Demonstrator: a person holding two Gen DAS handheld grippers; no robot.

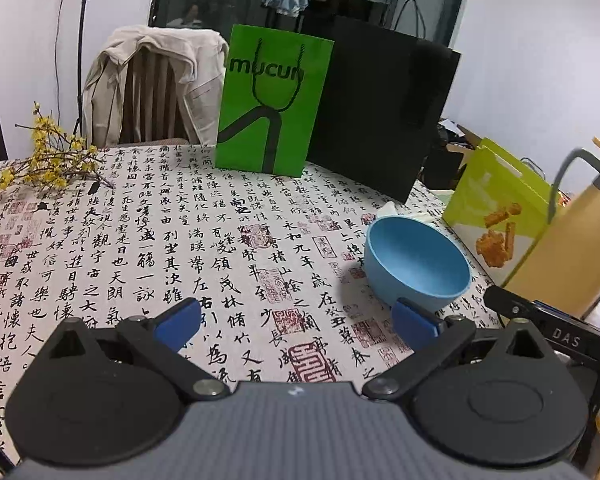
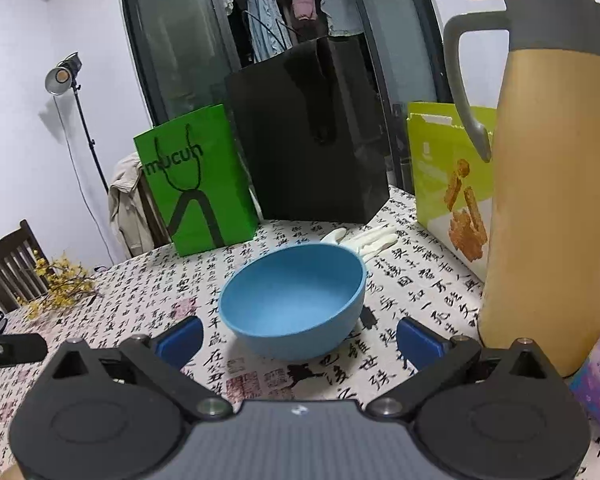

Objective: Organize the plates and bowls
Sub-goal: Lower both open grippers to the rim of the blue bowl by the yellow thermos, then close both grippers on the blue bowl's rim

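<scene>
A blue bowl [image 1: 418,266] stands upright and empty on the calligraphy-print tablecloth [image 1: 160,240]. In the left wrist view it lies ahead and to the right, just beyond the right blue pad. My left gripper [image 1: 296,322] is open and empty above the cloth. In the right wrist view the bowl [image 2: 294,306] sits straight ahead, just beyond the open jaws. My right gripper [image 2: 298,342] is open and empty, its blue pads to either side of the bowl's near wall, not touching it. No plates show.
A tan thermos jug [image 2: 556,184] stands close on the right. A green paper bag [image 1: 274,100], a black bag [image 1: 380,116] and a yellow-green snack box [image 1: 496,208] line the far side. White gloves [image 2: 370,240] lie behind the bowl. Yellow flowers [image 1: 48,160] lie far left.
</scene>
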